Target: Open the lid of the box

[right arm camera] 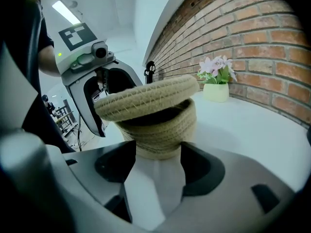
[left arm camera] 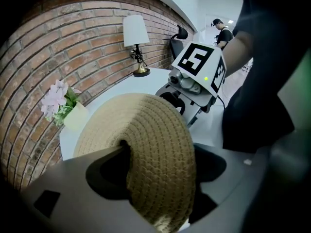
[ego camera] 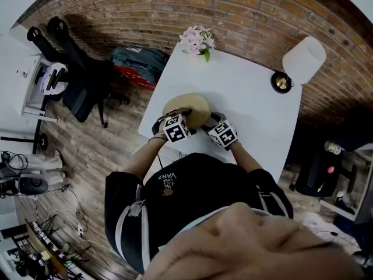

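A round woven straw box sits near the front edge of the white table (ego camera: 254,114). Its lid (ego camera: 187,106) is tilted up on one side, and a dark gap shows between the lid (right arm camera: 146,98) and the box body (right arm camera: 163,130). My left gripper (ego camera: 180,116) is shut on the lid's rim (left arm camera: 150,149), with the weave filling the space between its jaws (left arm camera: 160,166). From the other side, my right gripper (ego camera: 211,121) is shut on the box body, which its jaws (right arm camera: 158,159) flank low down. Each gripper shows in the other's view: right (left arm camera: 194,84), left (right arm camera: 92,79).
A pot of pink flowers (ego camera: 198,41) stands at the table's far corner. A white-shaded lamp (ego camera: 303,59) with a brass base (ego camera: 281,82) stands at the far right. A black office chair (ego camera: 78,74) and a bag (ego camera: 139,63) are on the floor to the left.
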`<state>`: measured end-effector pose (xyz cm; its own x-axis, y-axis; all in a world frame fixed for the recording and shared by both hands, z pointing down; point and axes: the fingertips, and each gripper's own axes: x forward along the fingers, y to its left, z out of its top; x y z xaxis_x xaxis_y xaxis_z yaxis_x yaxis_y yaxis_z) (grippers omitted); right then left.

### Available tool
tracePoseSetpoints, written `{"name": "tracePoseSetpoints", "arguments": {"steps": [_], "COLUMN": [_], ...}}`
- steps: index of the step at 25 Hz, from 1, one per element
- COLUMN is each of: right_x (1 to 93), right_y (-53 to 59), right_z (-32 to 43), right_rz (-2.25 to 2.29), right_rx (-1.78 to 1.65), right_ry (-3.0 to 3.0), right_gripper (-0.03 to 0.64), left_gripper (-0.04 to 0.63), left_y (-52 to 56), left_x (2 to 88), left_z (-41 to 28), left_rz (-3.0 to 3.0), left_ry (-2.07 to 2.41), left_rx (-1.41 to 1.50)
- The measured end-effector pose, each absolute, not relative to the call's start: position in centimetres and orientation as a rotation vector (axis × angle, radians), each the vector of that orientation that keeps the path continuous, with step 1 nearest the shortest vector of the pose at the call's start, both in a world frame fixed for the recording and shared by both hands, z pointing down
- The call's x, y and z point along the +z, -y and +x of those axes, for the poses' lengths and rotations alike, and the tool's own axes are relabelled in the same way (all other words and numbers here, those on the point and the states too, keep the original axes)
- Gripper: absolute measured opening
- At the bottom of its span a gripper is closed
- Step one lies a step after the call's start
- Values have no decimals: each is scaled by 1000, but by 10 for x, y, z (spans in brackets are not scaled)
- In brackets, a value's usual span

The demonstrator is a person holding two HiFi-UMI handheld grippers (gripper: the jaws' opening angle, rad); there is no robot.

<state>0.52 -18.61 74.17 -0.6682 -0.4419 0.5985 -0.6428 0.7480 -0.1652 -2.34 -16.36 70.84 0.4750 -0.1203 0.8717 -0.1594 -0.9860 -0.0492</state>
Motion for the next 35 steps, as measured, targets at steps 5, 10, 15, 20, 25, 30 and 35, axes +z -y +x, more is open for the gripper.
{"name": "tracePoseSetpoints", "arguments": {"steps": [5, 10, 15, 20, 25, 30, 35], "right_x": [743, 742, 736, 724, 709, 691, 672], "right_y": [185, 186, 185, 185, 187, 193, 202], "right_z": [9, 12, 17, 28, 43, 52, 56], "right_rz": [833, 854, 888, 946, 1063, 1153, 1240], "right_rx": [554, 572, 597, 628, 653, 630, 652], "right_ry": [2393, 2386, 2386, 2397, 2386, 2408, 2447], "right_gripper": [288, 288, 288, 288, 169, 103, 55], "left_gripper": [368, 367, 367, 367, 367, 367, 367], "left_y": [166, 172, 179, 182, 186, 186, 185], "left_x": [697, 684, 669, 658, 648, 647, 644], "left_z": [-24, -28, -32, -36, -38, -43, -47], "left_rz": [2694, 2741, 2780, 2803, 2812, 2801, 2797], "left_ry": [308, 390, 474, 554, 633, 697, 756], "left_rx": [1506, 1428, 1333, 1248, 1141, 1052, 975]}}
